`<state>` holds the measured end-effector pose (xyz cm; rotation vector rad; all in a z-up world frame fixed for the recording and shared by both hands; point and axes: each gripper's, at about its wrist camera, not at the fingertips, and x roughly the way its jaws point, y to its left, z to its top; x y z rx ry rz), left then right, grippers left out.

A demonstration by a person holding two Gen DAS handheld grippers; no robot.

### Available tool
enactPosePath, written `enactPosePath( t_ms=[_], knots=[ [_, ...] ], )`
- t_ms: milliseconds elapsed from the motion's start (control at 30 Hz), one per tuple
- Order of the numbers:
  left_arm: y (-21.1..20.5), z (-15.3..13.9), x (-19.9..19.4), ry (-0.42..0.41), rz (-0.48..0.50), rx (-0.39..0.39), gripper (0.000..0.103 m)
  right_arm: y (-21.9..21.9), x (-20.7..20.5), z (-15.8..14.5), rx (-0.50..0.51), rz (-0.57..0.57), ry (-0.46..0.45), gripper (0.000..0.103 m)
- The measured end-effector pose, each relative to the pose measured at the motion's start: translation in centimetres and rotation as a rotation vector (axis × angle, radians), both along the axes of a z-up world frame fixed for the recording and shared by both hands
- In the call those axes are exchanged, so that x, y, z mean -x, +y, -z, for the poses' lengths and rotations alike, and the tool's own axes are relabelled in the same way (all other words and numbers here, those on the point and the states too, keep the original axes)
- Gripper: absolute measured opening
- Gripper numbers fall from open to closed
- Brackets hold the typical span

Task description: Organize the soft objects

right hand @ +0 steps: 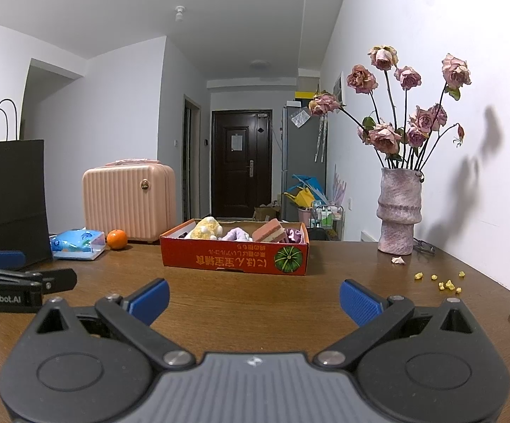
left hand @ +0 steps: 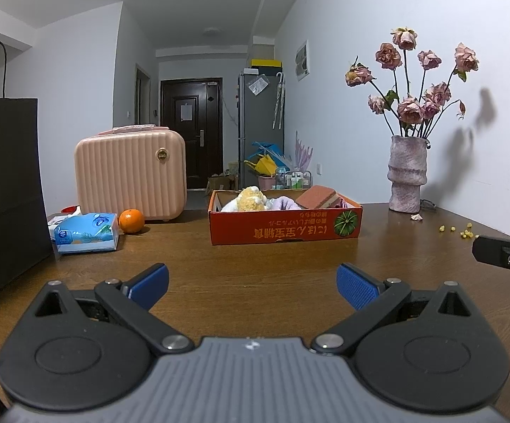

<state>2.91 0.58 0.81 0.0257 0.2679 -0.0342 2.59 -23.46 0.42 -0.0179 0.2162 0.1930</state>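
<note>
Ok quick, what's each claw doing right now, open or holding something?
Left claw: open, empty, over the table.
Right claw: open, empty, facing the red box.

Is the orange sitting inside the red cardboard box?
No, the orange rests on the table, between the tissue pack and the pink suitcase, left of the red cardboard box.
</note>
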Motion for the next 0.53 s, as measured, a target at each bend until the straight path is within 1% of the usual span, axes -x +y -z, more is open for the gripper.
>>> enactPosePath(
  t_ms=[533],
  knots=[
    [0.06, 0.44, -0.26, 0.003, 0.015, 0.008, 0.103, 0.09, -0.36, 0.26, 0.004, -0.003, 0.007, 0.103]
  ],
)
